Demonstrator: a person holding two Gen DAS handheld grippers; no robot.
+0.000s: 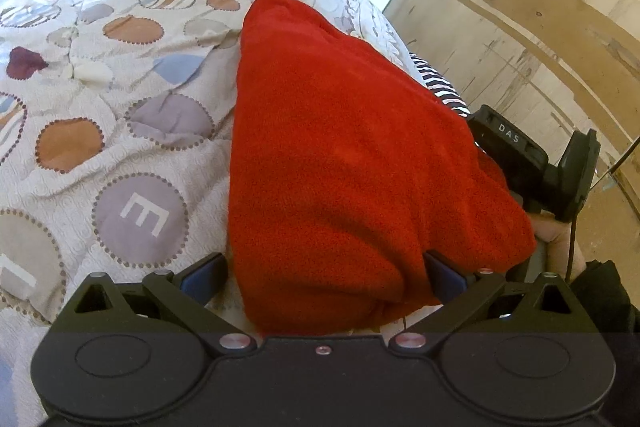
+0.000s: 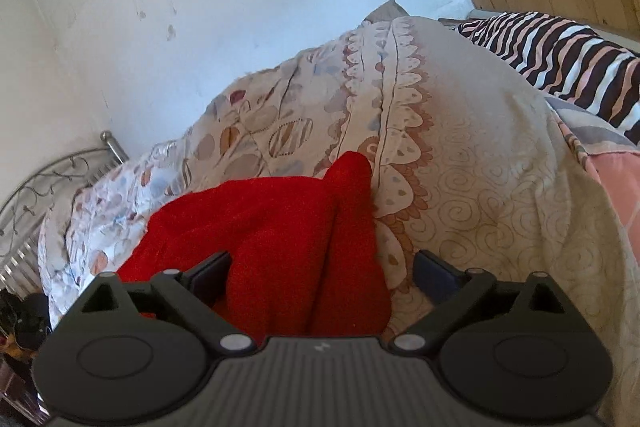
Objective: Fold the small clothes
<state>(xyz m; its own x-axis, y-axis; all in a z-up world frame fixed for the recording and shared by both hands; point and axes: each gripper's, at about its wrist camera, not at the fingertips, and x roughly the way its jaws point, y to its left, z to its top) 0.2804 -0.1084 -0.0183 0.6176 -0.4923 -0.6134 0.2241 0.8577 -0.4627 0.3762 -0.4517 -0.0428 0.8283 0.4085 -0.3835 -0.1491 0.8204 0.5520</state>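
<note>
**Red cloth between both tongs at the bed's edge**

Much of the red cloth [image 1: 360, 167] is hard to read. In the left wrist view it fills the middle of the picture as one thick, fuzzy mass, and its near end runs down behind the black body of the left tongs [image 1: 324, 277], so the hem there is hidden. What sort of garment it is cannot be told. The left tongs stand apart, one blue pad clear on the left and the other half buried against the cloth on the right; the cloth lies between them, but no squeeze shows.

The right tongs [image 2: 322, 273] also stand apart. In the right wrist view the cloth [image 2: 280, 235] lies in two rolled folds with a groove between them, reaching back between the pads; the left pad touches or nearly touches it, and the right pad is clear over the bedspread [image 2: 480, 195]. In the left wrist view the right tongs [image 1: 532, 163] show only in part, at the cloth's right side, and a bit of the hand holding them peeks out below.

The cloth lies on the bedspread [image 1: 120, 107] close to the bed's right edge, where the cover drops toward the wooden floor [image 1: 540, 7]. A striped cloth [image 2: 568, 67] lies near the far right corner, mostly cut off in the left view. Wide open bedspread spreads to the left of the red cloth; a metal bed frame [image 2: 52, 179] closes the far left end, against the white wall [image 2: 200, 7].
</note>
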